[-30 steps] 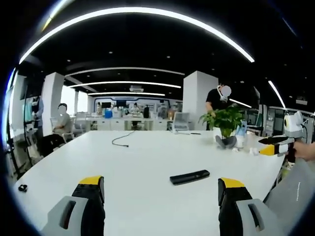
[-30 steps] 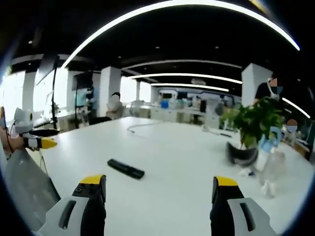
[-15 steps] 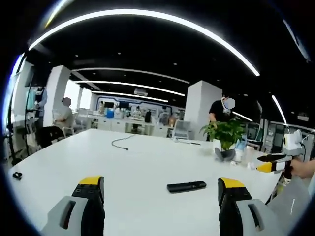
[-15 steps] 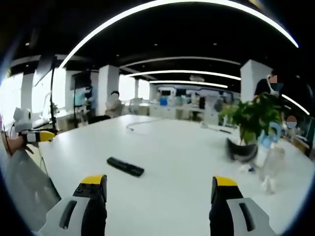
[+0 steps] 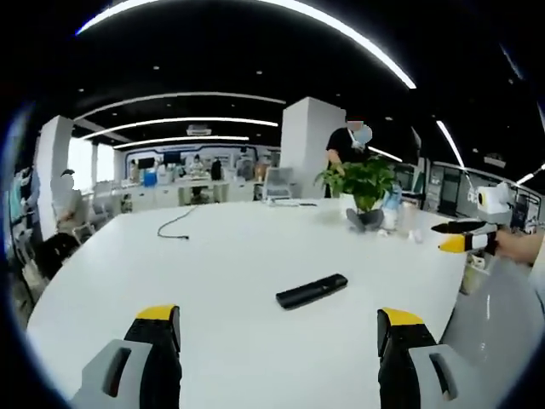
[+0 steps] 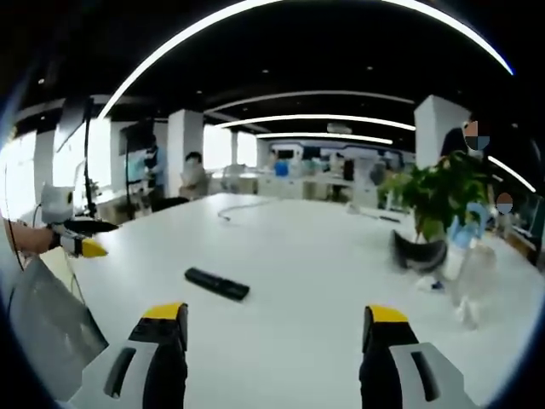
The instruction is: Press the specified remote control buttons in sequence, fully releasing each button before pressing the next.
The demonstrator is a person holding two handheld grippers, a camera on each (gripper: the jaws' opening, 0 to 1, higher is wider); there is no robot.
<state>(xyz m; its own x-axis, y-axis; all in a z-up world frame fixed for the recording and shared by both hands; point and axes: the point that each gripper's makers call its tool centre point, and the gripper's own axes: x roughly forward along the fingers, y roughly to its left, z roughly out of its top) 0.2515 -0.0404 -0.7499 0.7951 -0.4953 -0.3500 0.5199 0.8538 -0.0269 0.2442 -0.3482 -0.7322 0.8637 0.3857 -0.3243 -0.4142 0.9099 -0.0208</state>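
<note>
Spreading across both views, a large white oval table carries everything here, its smooth top bare around the middle. Toward its far side in the right gripper view, the same table bears a leafy green potted plant with a dark pot below it and a clear plastic bottle just beside; in the left gripper view the plant stands near the table's far right edge.

The left gripper hovers low over the near part of the table, its two yellow-tipped black jaws spread wide with nothing between them. The right gripper is likewise held above the table with jaws parted and empty. Each also appears in the other's view: the right gripper at the right edge, the left gripper at the left edge, each held in a hand.

The slim black rectangular remote control lies flat on the table, ahead of the left gripper and between its jaws' lines, well apart from both. In the right gripper view the remote control lies left of centre, untouched.

A thin dark cable trails on the far tabletop.
</note>
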